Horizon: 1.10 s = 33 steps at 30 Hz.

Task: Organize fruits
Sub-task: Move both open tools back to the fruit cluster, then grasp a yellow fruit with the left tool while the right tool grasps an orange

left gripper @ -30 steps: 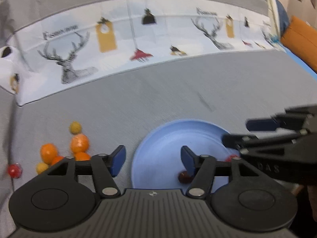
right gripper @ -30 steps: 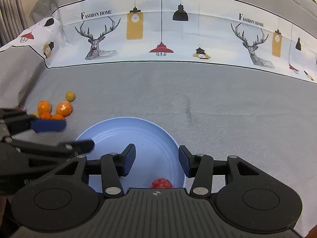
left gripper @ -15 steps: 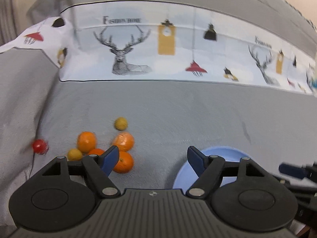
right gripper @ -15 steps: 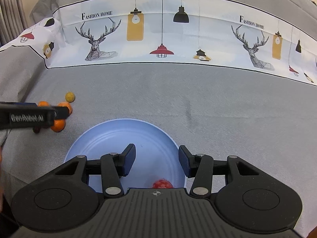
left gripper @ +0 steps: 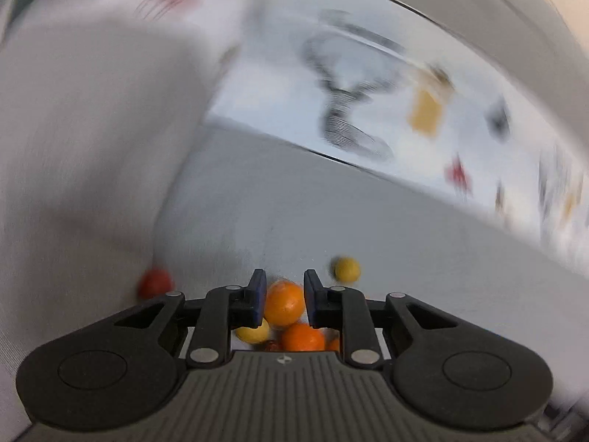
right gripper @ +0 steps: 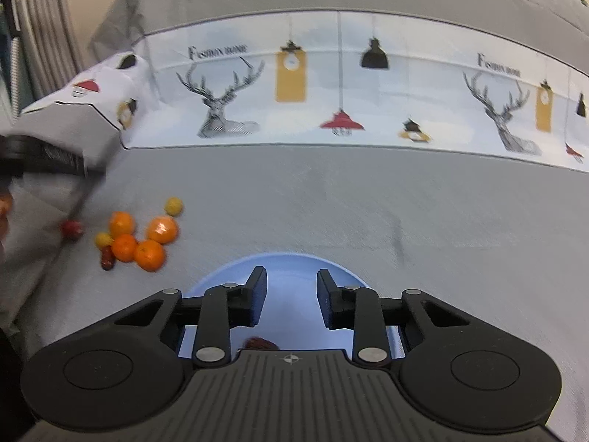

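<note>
In the blurred left wrist view my left gripper is open, its fingers on either side of an orange mandarin, apparently without touching. More mandarins, a yellow fruit and another yellow one lie around it; a red fruit sits to the left. In the right wrist view my right gripper is open and empty above the blue plate, which holds a red fruit. The fruit pile lies left of the plate.
Everything lies on a grey fabric surface with a white printed band of deer and lamps at the back. A raised fold of fabric rises at the left beside the pile. A dark red fruit lies at the pile's edge.
My left gripper swung left from the plate to the fruit pile and dropped down, its fingers narrowing around a mandarin. My right gripper pulled back a little over the plate and narrowed slightly.
</note>
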Each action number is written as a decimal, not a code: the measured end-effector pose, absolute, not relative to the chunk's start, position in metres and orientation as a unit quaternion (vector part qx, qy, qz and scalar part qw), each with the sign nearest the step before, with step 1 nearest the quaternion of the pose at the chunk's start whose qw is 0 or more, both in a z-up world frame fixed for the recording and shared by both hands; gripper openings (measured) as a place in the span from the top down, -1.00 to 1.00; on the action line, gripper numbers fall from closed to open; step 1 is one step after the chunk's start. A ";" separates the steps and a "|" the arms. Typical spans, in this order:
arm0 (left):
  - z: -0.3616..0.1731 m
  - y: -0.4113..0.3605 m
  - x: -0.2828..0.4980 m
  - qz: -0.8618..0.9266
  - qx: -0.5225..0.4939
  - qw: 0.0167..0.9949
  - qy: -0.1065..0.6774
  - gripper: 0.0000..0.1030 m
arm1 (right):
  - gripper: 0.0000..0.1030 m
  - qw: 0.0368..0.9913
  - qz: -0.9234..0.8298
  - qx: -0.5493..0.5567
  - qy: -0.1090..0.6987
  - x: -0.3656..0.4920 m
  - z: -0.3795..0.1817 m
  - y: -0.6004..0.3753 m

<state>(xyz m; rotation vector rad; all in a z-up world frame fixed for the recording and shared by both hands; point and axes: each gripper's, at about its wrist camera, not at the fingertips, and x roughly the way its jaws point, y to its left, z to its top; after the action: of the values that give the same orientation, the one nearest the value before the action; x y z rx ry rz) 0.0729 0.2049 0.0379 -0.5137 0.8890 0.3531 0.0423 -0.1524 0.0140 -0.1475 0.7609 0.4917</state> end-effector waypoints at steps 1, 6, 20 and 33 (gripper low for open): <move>0.034 0.216 0.070 0.189 -0.269 0.845 0.423 0.53 | 0.39 0.896 0.246 -0.071 0.363 0.042 0.014 -0.148; 0.019 0.218 0.078 0.205 -0.276 0.817 0.463 0.53 | 0.38 0.883 0.299 -0.077 0.354 0.038 0.012 -0.112; -0.008 0.205 0.095 0.196 -0.238 0.793 0.525 0.50 | 0.06 0.833 0.359 -0.100 0.409 0.072 -0.046 -0.009; -0.012 0.197 0.104 0.189 -0.202 0.795 0.539 0.45 | 0.08 0.821 0.355 -0.124 0.430 0.085 -0.074 0.020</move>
<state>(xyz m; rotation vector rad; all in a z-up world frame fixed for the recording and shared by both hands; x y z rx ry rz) 0.1042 0.1966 -0.0124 -0.4346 1.1586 0.4072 0.0846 0.0197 -0.0736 -0.2631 0.9152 0.7567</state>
